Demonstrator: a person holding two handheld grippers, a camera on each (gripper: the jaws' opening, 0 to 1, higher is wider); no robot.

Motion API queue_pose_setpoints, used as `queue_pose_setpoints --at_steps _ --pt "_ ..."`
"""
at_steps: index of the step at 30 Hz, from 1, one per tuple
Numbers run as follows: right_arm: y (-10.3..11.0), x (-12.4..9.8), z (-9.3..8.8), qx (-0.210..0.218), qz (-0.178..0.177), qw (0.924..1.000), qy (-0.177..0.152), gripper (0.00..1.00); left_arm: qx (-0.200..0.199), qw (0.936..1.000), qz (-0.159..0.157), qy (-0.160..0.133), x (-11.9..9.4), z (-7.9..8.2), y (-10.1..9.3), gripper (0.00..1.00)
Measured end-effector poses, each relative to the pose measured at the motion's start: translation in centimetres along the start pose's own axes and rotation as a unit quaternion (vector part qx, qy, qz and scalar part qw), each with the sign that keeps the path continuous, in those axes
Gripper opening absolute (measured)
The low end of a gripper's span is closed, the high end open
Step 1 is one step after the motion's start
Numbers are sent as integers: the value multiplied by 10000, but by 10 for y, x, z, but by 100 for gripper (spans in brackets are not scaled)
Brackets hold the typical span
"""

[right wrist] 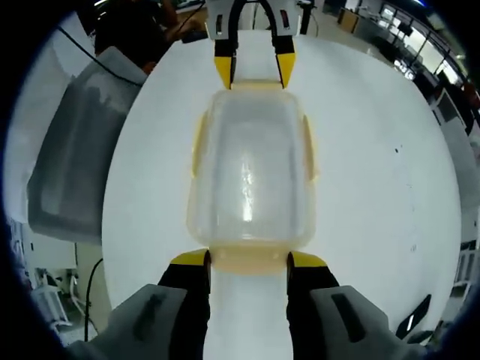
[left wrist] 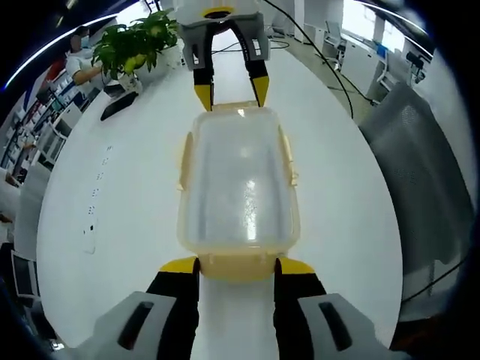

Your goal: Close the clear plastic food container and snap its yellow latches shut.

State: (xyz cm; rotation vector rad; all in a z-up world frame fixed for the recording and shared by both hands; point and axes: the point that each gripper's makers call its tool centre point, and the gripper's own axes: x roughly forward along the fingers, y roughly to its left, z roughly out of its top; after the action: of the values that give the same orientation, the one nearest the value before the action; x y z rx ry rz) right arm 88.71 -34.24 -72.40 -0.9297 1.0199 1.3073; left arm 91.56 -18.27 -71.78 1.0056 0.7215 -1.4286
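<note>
White table (left wrist: 352, 225): one lidded container (left wrist: 238, 184); left claw (left wrist: 237, 264), right claw (right wrist: 247, 259) released, straddling end latches.

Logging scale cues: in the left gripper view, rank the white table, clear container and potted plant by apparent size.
1. White table
2. Clear container
3. Potted plant, though it sits far from the camera, so it may really be bigger than it looks.

white table (left wrist: 352, 187) — potted plant (left wrist: 139, 41) at far end | mesh chair (left wrist: 420, 172) beside | bright windows — desks behind
</note>
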Motion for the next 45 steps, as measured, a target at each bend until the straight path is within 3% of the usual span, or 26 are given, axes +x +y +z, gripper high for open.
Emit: queue_pose_setpoints --at_steps 16,20,24,27,45 --pt "2 1 -4 57 0 10000 8 37 156 9998 60 72 4 1 1 33" --pt "1 2 -20 -404 -80 9983 408 30 324 9991 114 246 5 -6 1 34" --pt "5 4 -27 -184 -50 9990 398 36 265 9992 141 267 3 -10 1 37" --pt "6 2 -29 -144 -65 9991 394 33 251 9992 148 265 1 -10 0 37" --pt "6 -20 -9 -70 -342 9993 98 36 -27 9995 238 197 -19 -3 2 35"
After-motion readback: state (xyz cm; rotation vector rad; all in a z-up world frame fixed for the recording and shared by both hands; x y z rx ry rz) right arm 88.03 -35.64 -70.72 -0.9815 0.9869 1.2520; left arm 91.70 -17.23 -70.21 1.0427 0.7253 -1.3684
